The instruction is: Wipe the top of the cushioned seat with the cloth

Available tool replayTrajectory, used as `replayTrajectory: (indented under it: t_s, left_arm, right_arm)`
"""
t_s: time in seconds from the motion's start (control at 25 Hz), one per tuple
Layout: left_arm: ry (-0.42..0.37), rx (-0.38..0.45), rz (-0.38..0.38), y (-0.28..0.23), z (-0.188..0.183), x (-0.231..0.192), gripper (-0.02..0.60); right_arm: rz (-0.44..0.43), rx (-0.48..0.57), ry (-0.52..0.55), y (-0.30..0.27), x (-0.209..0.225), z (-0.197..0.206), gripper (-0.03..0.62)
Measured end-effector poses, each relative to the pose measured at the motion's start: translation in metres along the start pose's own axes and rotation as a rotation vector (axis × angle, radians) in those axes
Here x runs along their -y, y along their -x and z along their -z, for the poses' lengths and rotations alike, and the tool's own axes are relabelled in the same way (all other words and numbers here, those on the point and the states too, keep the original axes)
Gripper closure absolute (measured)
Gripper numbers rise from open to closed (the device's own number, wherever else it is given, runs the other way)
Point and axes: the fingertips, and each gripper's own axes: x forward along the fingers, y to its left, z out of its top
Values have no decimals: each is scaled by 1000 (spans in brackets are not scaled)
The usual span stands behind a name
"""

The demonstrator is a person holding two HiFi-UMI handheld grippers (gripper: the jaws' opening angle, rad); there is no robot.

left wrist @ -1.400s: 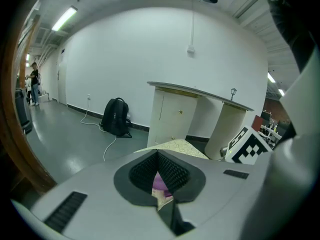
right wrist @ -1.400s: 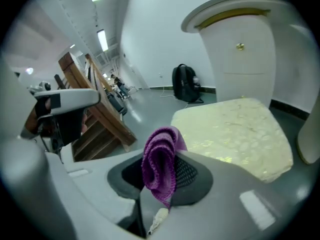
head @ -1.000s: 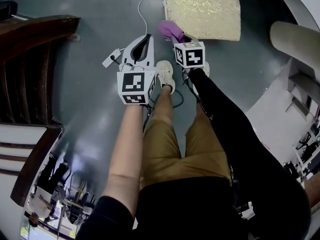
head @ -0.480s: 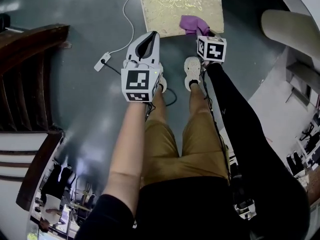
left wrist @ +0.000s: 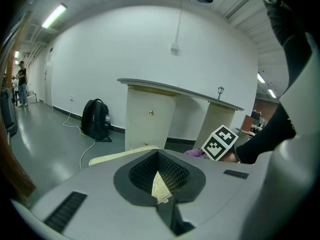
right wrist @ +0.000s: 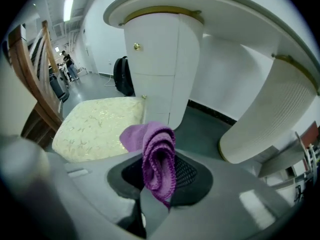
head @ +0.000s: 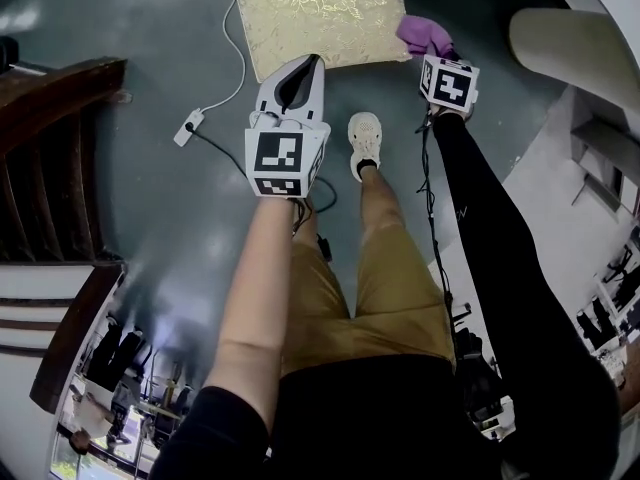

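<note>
Cloth (right wrist: pixel 157 156) between jaws of right gripper (right wrist: pixel 154 191)

The purple ribbed knit cloth (right wrist: pixel 158 159) pinched in the right gripper (right wrist: pixel 155 196) looks soft, coarse-looped and matt. That gripper and the left gripper (left wrist: pixel 162 196) have smooth, matt grey plastic shells, and a black fine-ribbed rubbery lining (left wrist: pixel 142 171) fills the hollow between the jaws. Ahead of the left gripper, the square cream cushioned seat (head: pixel 320 13) is covered in woven fabric with a faint golden sheen and a raised leaf pattern. The grey-green floor (head: pixel 150 78) beneath both grippers is smooth and glossy, mirroring the lights. Left of the left gripper, the dark brown wooden banister (head: pixel 50 108) looks polished.
</note>
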Motion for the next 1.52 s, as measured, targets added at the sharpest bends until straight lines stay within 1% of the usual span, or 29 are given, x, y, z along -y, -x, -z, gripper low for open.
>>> replayTrajectory:
  t_s: [0.08, 0.24, 0.36, 0.48, 0.56, 0.68, 0.76, 0.88, 1.0, 1.08, 1.16, 1.2, 1.24, 1.32, 1.4, 1.52]
  left_arm:
    - [-12, 3, -2, -6, -1, 9, 574]
    - [-9, -3, -10, -12, 8, 18, 574]
    - [-10, 9, -11, -7, 7, 12, 574]
    - [-24, 16, -9, 6, 6, 5, 574]
    - [-34, 19, -9, 17, 7, -2, 574]
    - [-36, 23, -9, 36, 11, -17, 574]
    - [-43, 23, -13, 51, 15, -30, 574]
    - [-42, 21, -27, 77, 24, -53, 574]
    - [-33, 17, -49, 105, 35, -77, 574]
    - [-25, 14, -67, 119, 43, -93, 574]
    - [-17, 12, -85, 130, 50, -109, 574]
    - [-13, 13, -96, 135, 53, -117, 574]
    - [-9, 14, -108, 140, 56, -125, 574]
    - [-4, 16, -133, 149, 60, -138, 574]
    - [6, 17, -153, 154, 64, -144, 574]
    - [34, 23, -176, 157, 65, -146, 574]
  right_arm:
    - [22, 17, -14, -1, 21, -2, 507]
    - [28, 28, -33, 5, 48, 6, 507]
    - [25, 40, -42, 12, 46, 12, 507]
    - [-1, 80, -54, 25, 27, 11, 508]
    - [-44, 140, -58, 38, 2, 4, 507]
    - [-121, 214, -48, 57, -48, -2, 507]
    - [-177, 245, -44, 69, -89, -2, 507]
    - [-287, 277, -29, 86, -163, 5, 507]
    - [-404, 264, 3, 98, -242, 23, 507]
    - [-486, 221, 34, 101, -292, 39, 507]
    - [-573, 167, 86, 98, -339, 55, 507]
    - [-603, 144, 117, 94, -357, 61, 507]
    - [-618, 125, 144, 87, -371, 66, 507]
    - [-614, 94, 184, 71, -385, 72, 507]
    - [-588, 74, 206, 56, -383, 71, 507]
    - [-552, 67, 221, 43, -364, 64, 507]
